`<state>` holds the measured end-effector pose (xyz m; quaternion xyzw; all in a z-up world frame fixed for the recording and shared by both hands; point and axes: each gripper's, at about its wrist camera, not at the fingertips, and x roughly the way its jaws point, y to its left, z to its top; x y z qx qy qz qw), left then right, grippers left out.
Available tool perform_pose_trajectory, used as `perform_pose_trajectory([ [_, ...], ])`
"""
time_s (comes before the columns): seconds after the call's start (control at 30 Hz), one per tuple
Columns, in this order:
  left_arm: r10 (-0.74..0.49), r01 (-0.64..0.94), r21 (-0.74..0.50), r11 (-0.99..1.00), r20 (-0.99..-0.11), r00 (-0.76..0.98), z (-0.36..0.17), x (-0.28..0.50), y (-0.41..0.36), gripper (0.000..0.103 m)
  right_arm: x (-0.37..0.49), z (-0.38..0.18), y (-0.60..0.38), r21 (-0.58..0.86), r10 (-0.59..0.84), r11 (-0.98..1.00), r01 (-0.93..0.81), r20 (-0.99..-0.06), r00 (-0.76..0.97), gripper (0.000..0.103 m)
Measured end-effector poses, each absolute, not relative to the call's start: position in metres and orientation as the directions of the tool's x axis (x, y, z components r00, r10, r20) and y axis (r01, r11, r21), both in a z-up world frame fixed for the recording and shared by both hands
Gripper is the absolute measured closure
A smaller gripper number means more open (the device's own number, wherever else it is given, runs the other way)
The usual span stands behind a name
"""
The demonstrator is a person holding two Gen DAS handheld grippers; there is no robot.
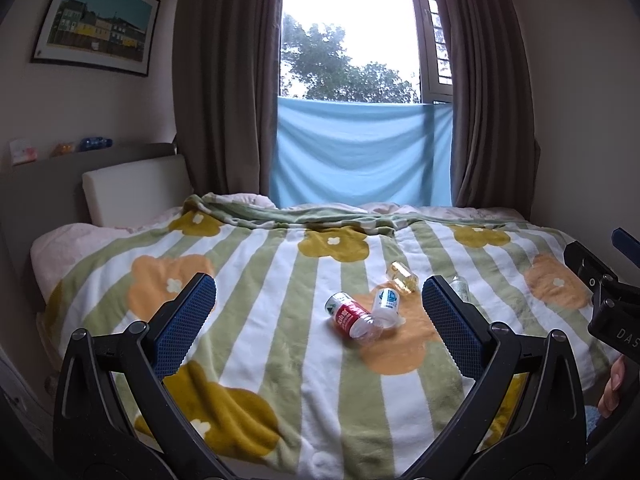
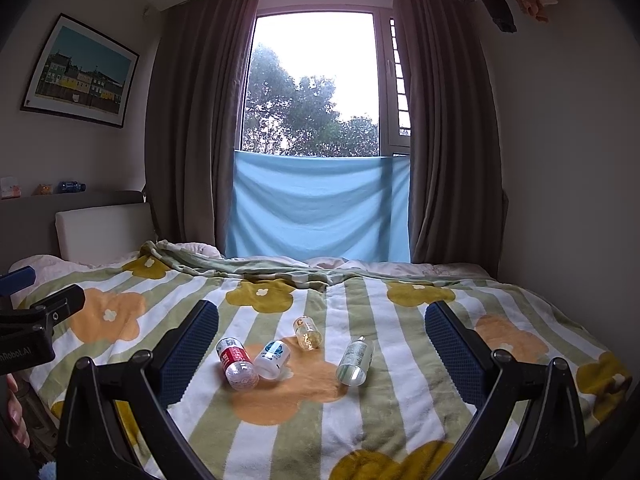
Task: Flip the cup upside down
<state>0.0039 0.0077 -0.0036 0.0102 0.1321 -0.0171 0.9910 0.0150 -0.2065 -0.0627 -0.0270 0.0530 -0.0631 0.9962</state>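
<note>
Several small cups lie on their sides on the flowered blanket [image 2: 360, 420]. A red-labelled clear cup [image 2: 237, 363] [image 1: 352, 317] lies next to a white cup with a blue logo [image 2: 273, 358] [image 1: 387, 305]. A yellowish clear cup [image 2: 307, 333] [image 1: 403, 277] lies behind them. A clear cup with a greenish label [image 2: 355, 361] lies to the right; in the left wrist view it [image 1: 460, 286] is partly hidden by a finger. My left gripper [image 1: 319, 304] is open and empty, short of the cups. My right gripper [image 2: 322, 332] is open and empty, short of the cups.
The bed reaches back to a window with brown curtains [image 2: 192, 120] and a blue cloth [image 2: 320, 208]. A white headboard cushion [image 2: 104, 232] stands at the back left. The right gripper's body [image 1: 608, 300] shows at the right edge of the left wrist view.
</note>
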Motion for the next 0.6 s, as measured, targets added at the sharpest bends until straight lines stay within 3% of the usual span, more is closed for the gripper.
perform_pose_trajectory([
  [0.6, -0.043, 0.052, 0.021, 0.998, -0.294, 0.955, -0.014, 0.019, -0.004, 0.000, 0.026, -0.072, -0.210, -0.054, -0.129, 0.991, 0.123, -0.136, 0.982, 0.000],
])
